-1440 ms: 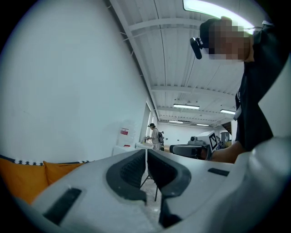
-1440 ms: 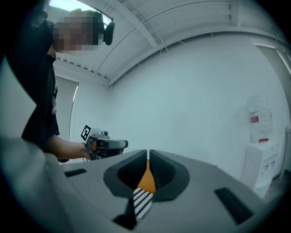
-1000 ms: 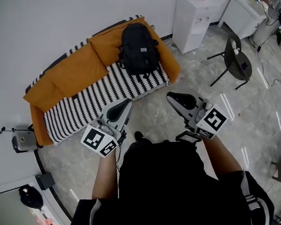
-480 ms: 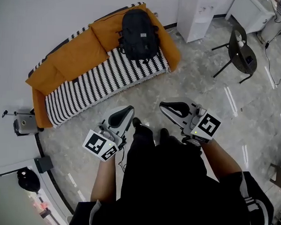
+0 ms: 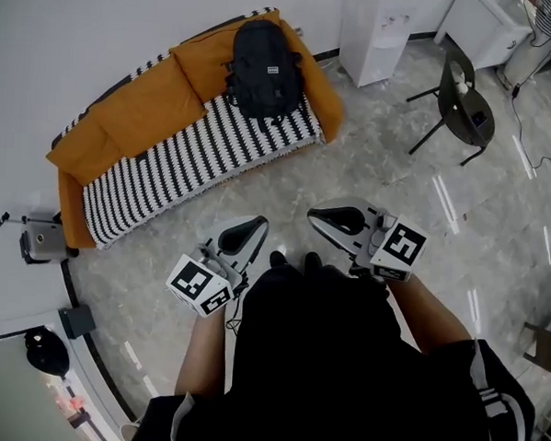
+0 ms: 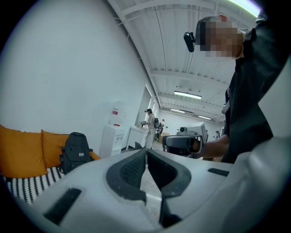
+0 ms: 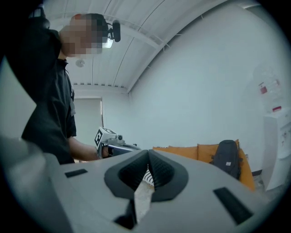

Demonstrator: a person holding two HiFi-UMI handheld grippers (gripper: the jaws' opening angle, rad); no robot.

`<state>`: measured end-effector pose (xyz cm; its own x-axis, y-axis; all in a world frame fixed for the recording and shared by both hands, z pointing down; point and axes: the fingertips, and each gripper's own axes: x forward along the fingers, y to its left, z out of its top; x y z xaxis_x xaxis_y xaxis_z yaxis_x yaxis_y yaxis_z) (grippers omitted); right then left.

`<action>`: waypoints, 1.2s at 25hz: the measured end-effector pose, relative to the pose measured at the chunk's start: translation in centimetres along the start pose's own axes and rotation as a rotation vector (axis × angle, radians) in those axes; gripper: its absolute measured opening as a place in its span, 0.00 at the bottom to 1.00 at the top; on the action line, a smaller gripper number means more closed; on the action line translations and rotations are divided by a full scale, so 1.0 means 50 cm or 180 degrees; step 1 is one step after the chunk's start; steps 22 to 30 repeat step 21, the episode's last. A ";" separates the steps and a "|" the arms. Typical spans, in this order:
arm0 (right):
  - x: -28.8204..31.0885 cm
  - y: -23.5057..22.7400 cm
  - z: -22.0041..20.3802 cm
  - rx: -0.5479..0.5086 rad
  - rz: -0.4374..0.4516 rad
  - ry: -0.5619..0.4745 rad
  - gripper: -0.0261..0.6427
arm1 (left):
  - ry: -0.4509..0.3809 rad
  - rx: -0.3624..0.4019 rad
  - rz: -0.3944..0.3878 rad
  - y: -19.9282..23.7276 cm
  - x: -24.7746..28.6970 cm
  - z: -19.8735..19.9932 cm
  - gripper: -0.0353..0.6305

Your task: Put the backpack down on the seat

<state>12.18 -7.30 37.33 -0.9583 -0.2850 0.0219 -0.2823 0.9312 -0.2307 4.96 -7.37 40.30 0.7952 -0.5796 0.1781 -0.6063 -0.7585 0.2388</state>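
A black backpack (image 5: 263, 67) stands upright on the right end of the sofa seat (image 5: 158, 172), leaning on an orange back cushion; it also shows in the left gripper view (image 6: 74, 150) and the right gripper view (image 7: 227, 158). My left gripper (image 5: 255, 225) hangs over the floor well short of the sofa, jaws shut with nothing in them. My right gripper (image 5: 314, 215) is level with it to the right, also shut and empty. Each gripper view shows its jaws closed tip to tip (image 6: 146, 150) (image 7: 148, 152).
The sofa has orange cushions (image 5: 133, 125) and a black-and-white striped seat. A white cabinet (image 5: 382, 27) stands right of it, a black chair (image 5: 461, 100) further right. A small device (image 5: 42, 241) sits on the floor by the sofa's left end. The floor is grey marble.
The person has stepped back from the sofa; both grippers have drawn back and lower in view, away from the backpack, which stays on the seat.
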 end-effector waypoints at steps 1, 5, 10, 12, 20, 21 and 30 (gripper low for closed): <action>-0.002 -0.001 0.003 0.0007 0.0003 -0.0020 0.08 | -0.0009 -0.0003 -0.0024 -0.007 0.004 0.000 0.10; -0.017 -0.019 -0.005 -0.0095 -0.0037 0.0042 0.08 | -0.0023 -0.0037 -0.0070 -0.034 0.018 -0.008 0.10; -0.059 -0.021 -0.008 -0.0124 0.0127 0.0079 0.08 | -0.0040 -0.0030 -0.0078 -0.056 0.026 -0.007 0.10; -0.073 -0.019 -0.003 -0.0176 0.0188 0.0096 0.08 | -0.0052 -0.0042 -0.0086 -0.061 0.031 -0.007 0.10; -0.116 0.025 -0.011 -0.0137 0.0519 0.0130 0.08 | -0.0022 -0.0042 -0.0155 -0.095 0.062 -0.015 0.10; -0.119 0.029 -0.012 -0.0120 0.0547 0.0136 0.08 | -0.0019 -0.0047 -0.0164 -0.096 0.064 -0.013 0.10; -0.119 0.029 -0.012 -0.0120 0.0547 0.0136 0.08 | -0.0019 -0.0047 -0.0164 -0.096 0.064 -0.013 0.10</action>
